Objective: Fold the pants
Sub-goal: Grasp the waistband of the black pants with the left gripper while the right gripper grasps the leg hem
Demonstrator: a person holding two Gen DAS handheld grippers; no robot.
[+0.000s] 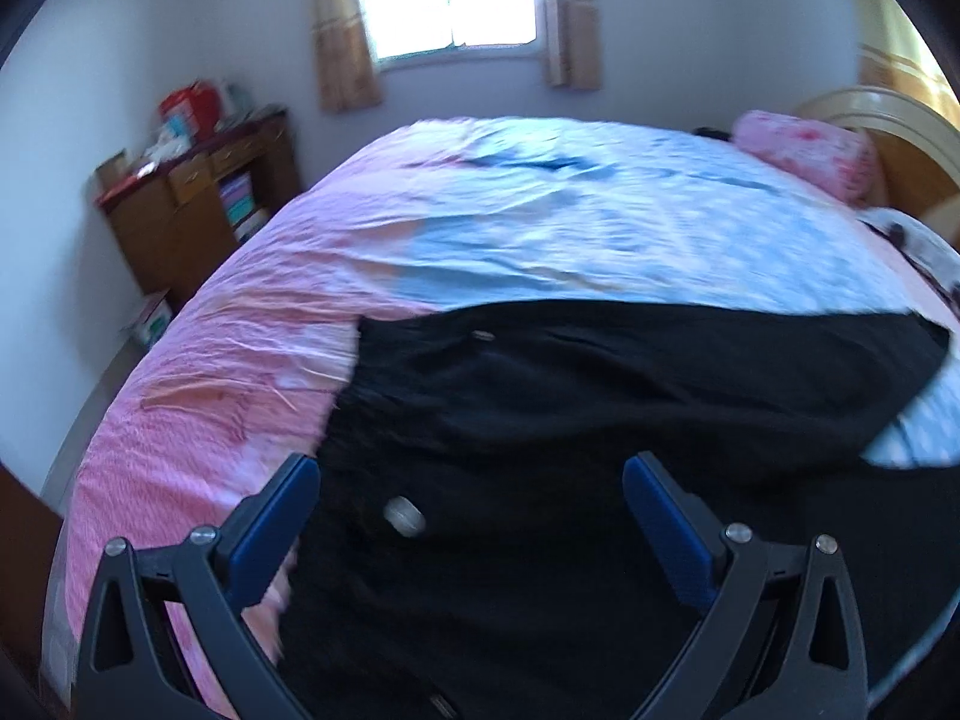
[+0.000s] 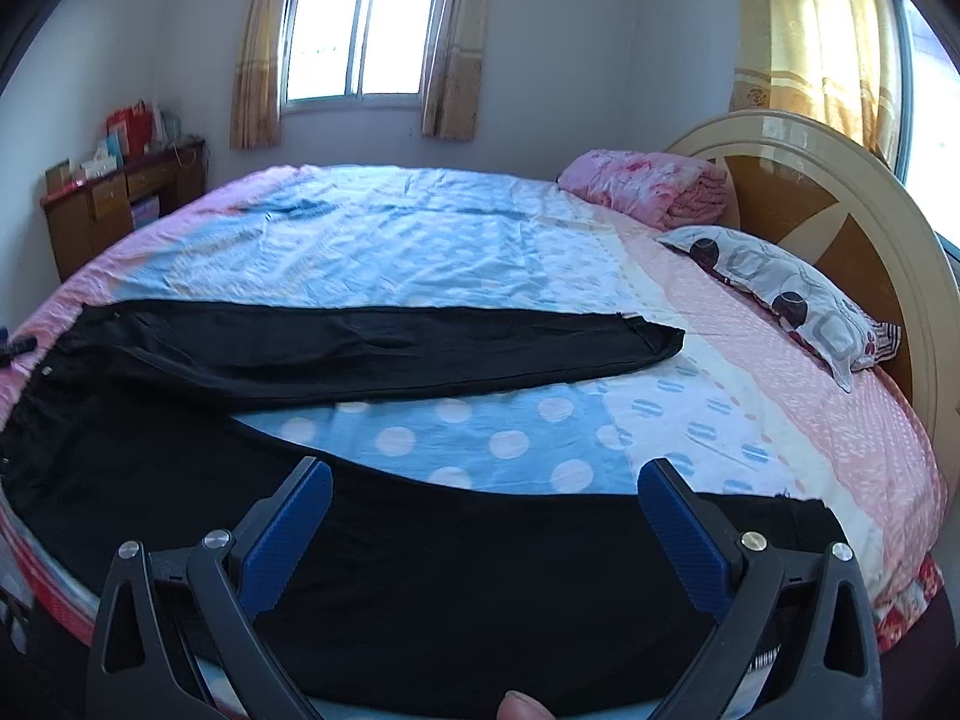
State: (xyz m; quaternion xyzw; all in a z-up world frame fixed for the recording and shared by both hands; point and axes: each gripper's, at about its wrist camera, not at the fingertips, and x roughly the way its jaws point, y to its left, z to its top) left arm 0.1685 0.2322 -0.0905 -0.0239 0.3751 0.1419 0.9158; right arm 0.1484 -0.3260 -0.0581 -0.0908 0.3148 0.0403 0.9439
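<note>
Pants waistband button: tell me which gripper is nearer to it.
Left. The left gripper hangs open right over the button at the waist; the right gripper is open farther down the near leg of the pants.

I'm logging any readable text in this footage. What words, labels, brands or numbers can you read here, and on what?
No text can be read in either view.
Red packages on the wooden desk: any print is too small to read.
Box on the floor by the desk: blurred, unreadable.
Black pants: metal button shows no legible marking.
</note>
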